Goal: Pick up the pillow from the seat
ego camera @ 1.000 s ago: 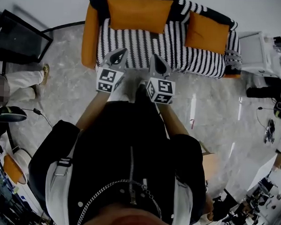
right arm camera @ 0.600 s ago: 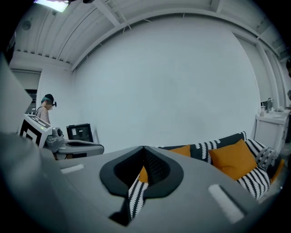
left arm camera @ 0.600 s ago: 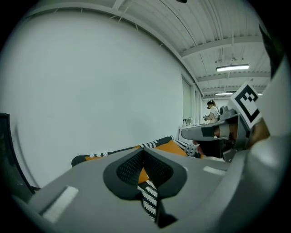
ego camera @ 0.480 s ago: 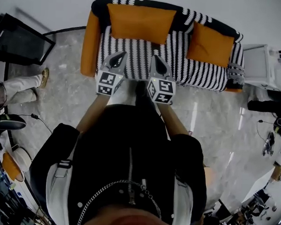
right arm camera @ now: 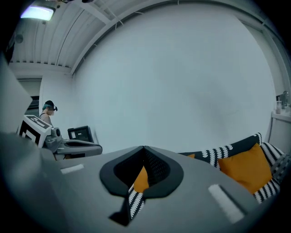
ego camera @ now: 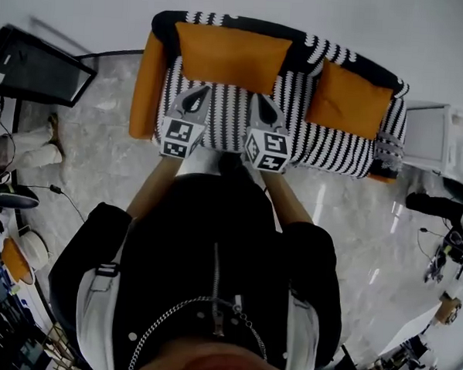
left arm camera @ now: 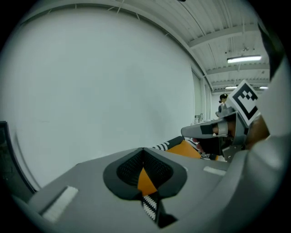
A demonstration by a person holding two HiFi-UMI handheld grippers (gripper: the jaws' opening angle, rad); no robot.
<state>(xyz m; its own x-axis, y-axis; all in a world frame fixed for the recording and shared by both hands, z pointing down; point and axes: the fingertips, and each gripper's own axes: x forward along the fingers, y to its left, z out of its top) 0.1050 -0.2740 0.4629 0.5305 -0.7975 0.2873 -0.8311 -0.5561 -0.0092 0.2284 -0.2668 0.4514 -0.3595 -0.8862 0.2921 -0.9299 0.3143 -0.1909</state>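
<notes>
Now | step: reach | left tool (ego camera: 196, 99), right tool (ego camera: 262, 108) both pinched together, empty, over sofa (ego camera: 326, 147) front edge | large orange pillow (ego camera: 230, 56) against sofa backrest | advice: spread jaws first, grip pillow's lower corners.

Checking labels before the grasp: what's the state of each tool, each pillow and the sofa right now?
Left tool: shut, empty, pointed at the seat.
Right tool: shut, empty, beside the left one.
Large orange rectangular fabric pillow: leaning on the backrest, untouched.
Smaller orange square fabric pillow: leaning at the other end, untouched.
Black-and-white striped fabric sofa: holds both pillows.
</notes>
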